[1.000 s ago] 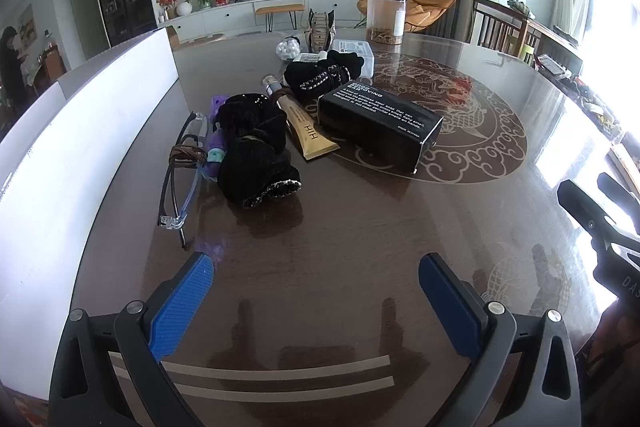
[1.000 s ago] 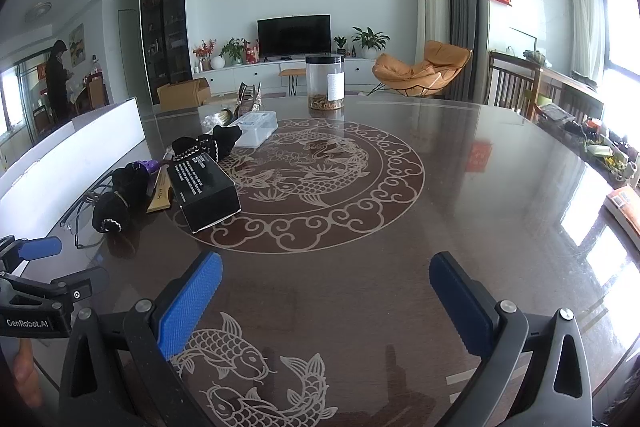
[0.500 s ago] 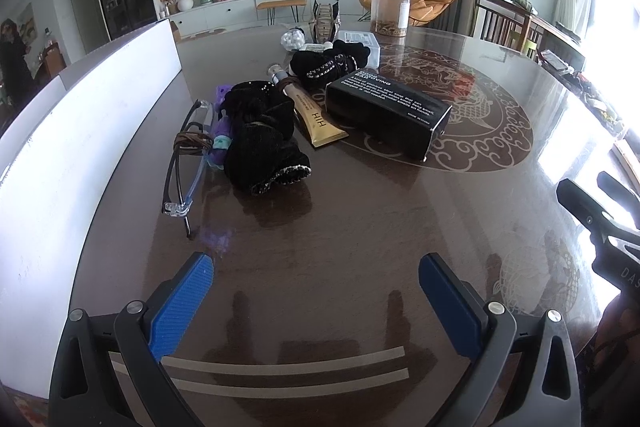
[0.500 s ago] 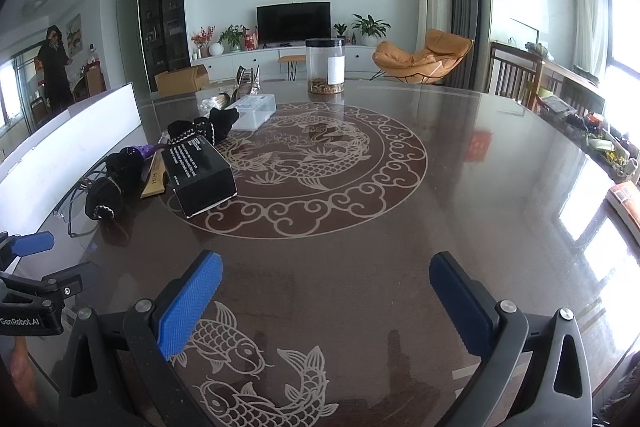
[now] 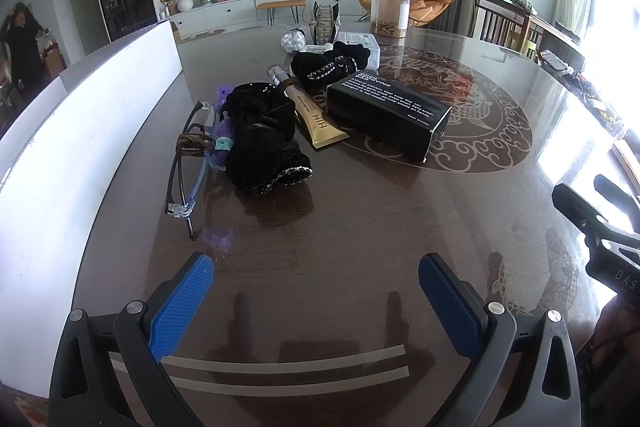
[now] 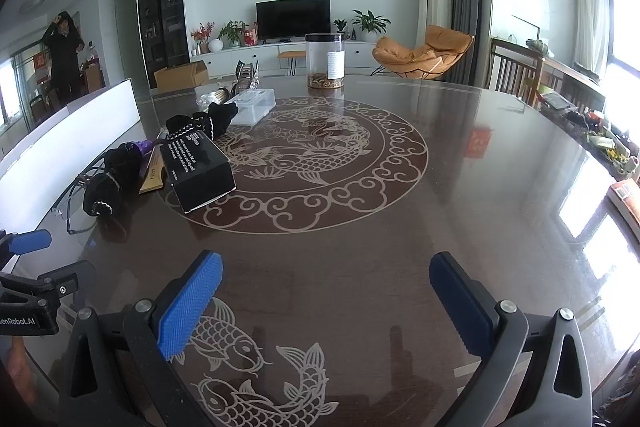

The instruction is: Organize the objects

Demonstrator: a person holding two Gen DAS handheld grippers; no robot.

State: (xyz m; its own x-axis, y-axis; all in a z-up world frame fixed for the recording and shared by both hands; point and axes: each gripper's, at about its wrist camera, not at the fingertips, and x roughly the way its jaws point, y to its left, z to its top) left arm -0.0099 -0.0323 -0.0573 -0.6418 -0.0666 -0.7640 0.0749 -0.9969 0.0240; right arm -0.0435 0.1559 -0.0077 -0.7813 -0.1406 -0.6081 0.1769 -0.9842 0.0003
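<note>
Big brown table [image 6: 400, 247] in a living room, and my things sit in a messy pile: black box [image 5: 386, 109], gold tube [image 5: 316, 121], black socks [image 5: 264, 143], glasses [image 5: 188, 171]. Nothing looks sorted yet. My left gripper [image 5: 316, 291] and right gripper [image 6: 326, 295] are both wide apart, holding nothing. Since a moment ago, my left one has moved closer to the pile

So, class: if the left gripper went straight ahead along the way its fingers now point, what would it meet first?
Probably the black fabric bundle. The left gripper is open over bare table, and the bundle lies nearest ahead, slightly left of centre. Depth is unclear, so it might pass above.
</note>
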